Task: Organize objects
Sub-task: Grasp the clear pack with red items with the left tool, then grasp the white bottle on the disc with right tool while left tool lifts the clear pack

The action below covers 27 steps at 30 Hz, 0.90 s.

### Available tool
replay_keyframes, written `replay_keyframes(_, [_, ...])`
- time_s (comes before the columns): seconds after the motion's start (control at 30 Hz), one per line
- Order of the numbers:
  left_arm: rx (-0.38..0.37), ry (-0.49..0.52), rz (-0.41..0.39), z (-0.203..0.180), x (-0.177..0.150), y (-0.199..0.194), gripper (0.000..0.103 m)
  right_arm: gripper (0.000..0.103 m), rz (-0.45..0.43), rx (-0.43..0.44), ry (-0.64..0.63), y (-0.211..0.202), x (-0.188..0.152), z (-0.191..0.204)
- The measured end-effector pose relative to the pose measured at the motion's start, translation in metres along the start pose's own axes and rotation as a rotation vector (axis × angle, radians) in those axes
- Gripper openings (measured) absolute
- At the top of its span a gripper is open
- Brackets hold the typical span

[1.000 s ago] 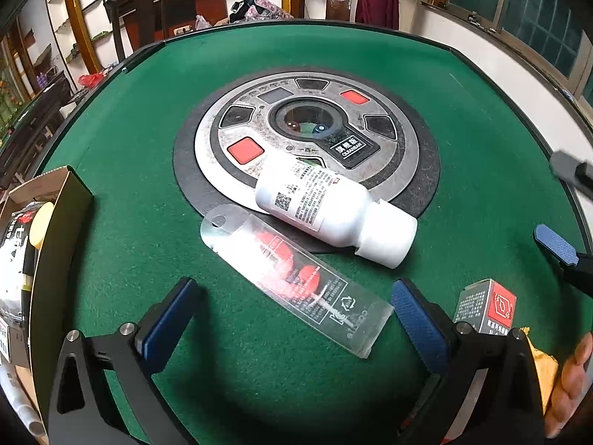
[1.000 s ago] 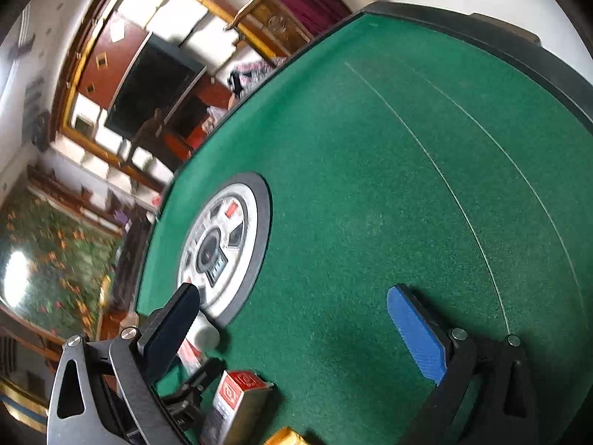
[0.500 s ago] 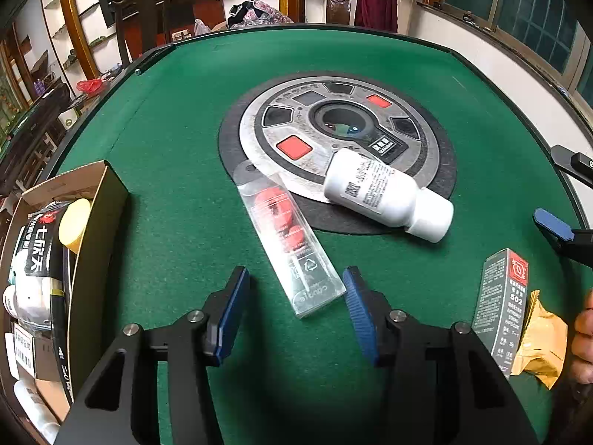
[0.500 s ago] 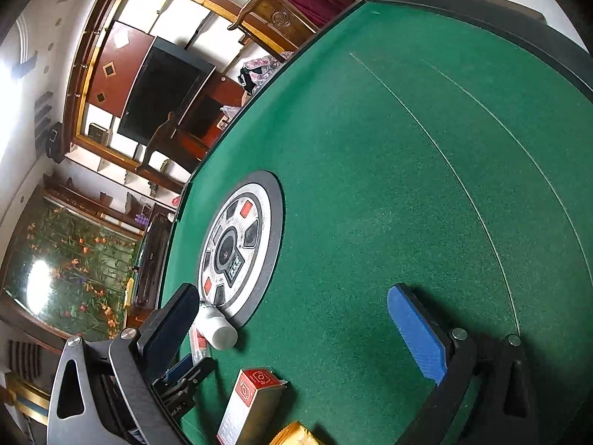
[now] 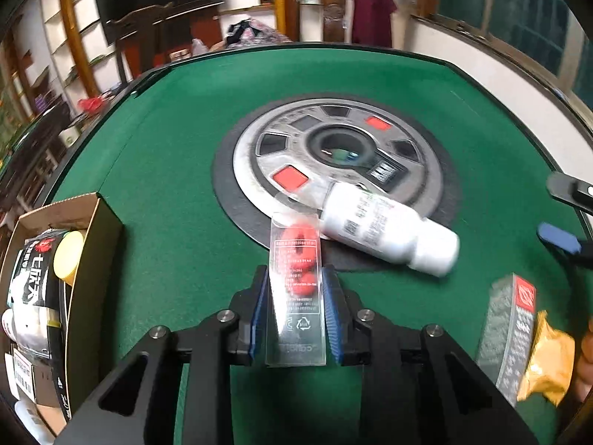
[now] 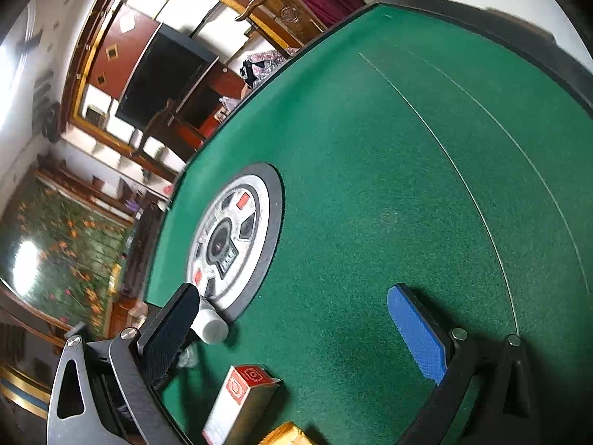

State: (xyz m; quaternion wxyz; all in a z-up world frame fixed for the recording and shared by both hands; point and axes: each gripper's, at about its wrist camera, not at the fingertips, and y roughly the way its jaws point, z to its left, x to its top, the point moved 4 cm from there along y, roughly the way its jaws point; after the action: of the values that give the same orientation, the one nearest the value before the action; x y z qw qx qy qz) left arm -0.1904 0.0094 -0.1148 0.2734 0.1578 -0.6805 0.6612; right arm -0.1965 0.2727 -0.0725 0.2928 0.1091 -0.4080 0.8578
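My left gripper (image 5: pixel 295 298) is shut on a clear plastic pack with red rings inside (image 5: pixel 296 278), held lengthwise between the blue pads just above the green felt. A white bottle (image 5: pixel 385 231) lies on its side right of the pack, partly on the round centre panel (image 5: pixel 333 159). A grey and red box (image 5: pixel 509 330) stands at the right, with a yellow packet (image 5: pixel 545 367) beside it. My right gripper (image 6: pixel 296 337) is open and empty over bare felt; the box (image 6: pixel 241 400) and the bottle's cap (image 6: pixel 211 328) show near its left finger.
A cardboard box (image 5: pixel 89 282) with several packed items stands at the table's left edge. The right gripper's blue pad (image 5: pixel 559 237) reaches in from the right in the left wrist view. Chairs and shelves stand beyond the table's far rim.
My left gripper has closed from wide open onto the clear pack, which has turned in line with the fingers. The right gripper has stayed open and shifted only slightly.
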Motion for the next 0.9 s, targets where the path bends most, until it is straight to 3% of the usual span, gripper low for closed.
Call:
replay_keyframes(0.17, [-0.057, -0.060, -0.055, 0.015, -0.008, -0.038, 0.027, 0.103, 0.047, -0.017, -0.117, 0.008, -0.014, 0.023])
replay_keyframes(0.4, [-0.102, -0.098, -0.159, 0.044, -0.035, -0.120, 0.027, 0.103, 0.016, -0.108, -0.379, 0.002, -0.031, 0.079])
replay_keyframes(0.57, [-0.096, -0.114, -0.172, 0.057, -0.053, -0.139, 0.027, 0.102, 0.126, -0.206, -0.683, 0.035, -0.048, 0.141])
replay_keyframes(0.63, [-0.099, -0.136, -0.166, 0.065, -0.062, -0.143, 0.027, 0.102, 0.166, -0.282, -0.791, 0.060, -0.057, 0.158])
replay_keyframes(0.7, [-0.100, -0.152, -0.161, 0.072, -0.071, -0.142, 0.027, 0.099, 0.196, -0.328, -0.819, 0.080, -0.059, 0.163])
replay_keyframes(0.9, [-0.072, -0.183, -0.141, 0.100, -0.081, -0.137, 0.027, 0.064, 0.312, -0.345, -0.755, 0.119, -0.062, 0.157])
